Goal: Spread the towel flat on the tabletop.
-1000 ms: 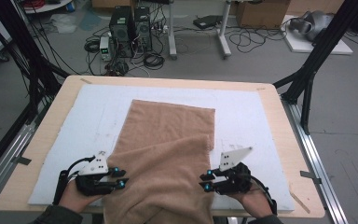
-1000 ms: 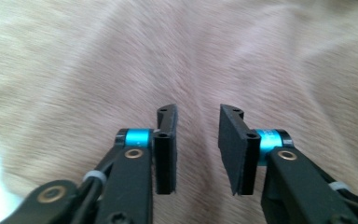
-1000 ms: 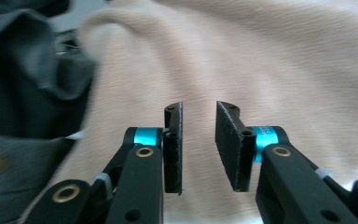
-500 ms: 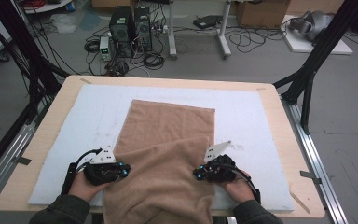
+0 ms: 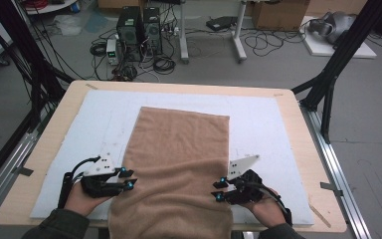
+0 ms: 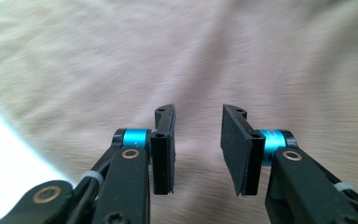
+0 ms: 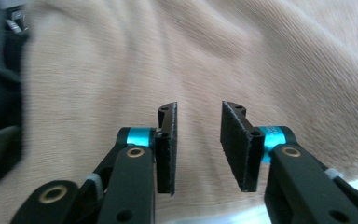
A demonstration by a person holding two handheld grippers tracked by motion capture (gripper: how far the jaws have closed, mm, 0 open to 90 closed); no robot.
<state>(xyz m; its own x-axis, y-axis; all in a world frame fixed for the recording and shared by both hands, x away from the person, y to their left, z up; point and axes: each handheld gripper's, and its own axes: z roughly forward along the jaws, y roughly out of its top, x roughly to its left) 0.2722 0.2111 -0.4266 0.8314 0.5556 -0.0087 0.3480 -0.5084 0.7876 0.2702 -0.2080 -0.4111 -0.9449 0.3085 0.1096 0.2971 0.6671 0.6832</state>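
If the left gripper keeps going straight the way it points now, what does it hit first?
Most likely the tan towel: the left gripper, jaws open with nothing between them, faces straight onto the cloth from its left edge. How near it is cannot be judged.

A mat (image 5: 69, 134) lies on the bench (image 5: 45, 144), leaving a margin of bench surface bare along the left, far and right edges. A towel (image 5: 181, 149) lies on the mat, midway between the left and right edges. Its far edge stops short of the mat's far edge; its near end hangs over the near edge of the bench. The left gripper (image 5: 128, 179) sits at the towel's left edge, near the near-left corner of the bench. The right gripper (image 5: 218, 190) sits at the towel's right edge, toward the near-right corner. The two grippers face each other across the towel, well apart.
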